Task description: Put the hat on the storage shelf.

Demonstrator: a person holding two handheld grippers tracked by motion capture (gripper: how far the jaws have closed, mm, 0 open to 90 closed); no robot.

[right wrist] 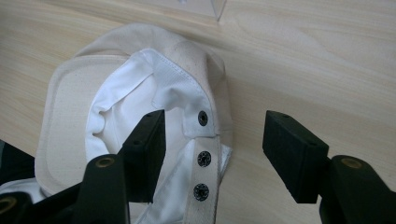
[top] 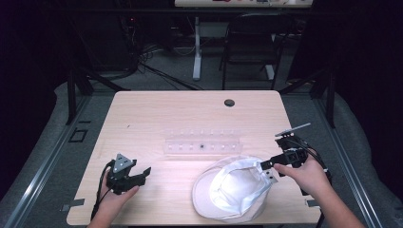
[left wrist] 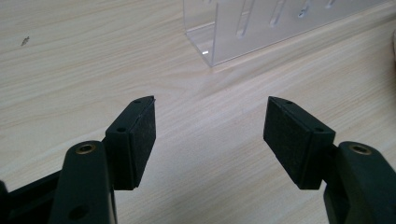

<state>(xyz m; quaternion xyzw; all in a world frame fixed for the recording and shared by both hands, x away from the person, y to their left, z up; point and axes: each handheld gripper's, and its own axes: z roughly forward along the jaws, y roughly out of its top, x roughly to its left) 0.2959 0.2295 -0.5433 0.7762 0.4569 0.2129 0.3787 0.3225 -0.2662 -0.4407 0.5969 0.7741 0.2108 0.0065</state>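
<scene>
Cap [top: 233,190] lies upside down at the lower right of the desk [top: 157,114], white lining up, its snap strap [right wrist: 201,161] toward the right gripper [top: 267,166]. That gripper's jaws stand wide apart around the strap, gripping nothing. At lower left, the left gripper [top: 142,173] gapes wide over bare wood, empty. A clear plastic rack [top: 203,142] sits mid-frame, just beyond the cap.

Cap [top: 233,190] near the table's [top: 157,109] front edge, rack [top: 203,142] behind it.
Left gripper [top: 142,173] sits left of the cap; right gripper [top: 267,168] at its right edge.
</scene>
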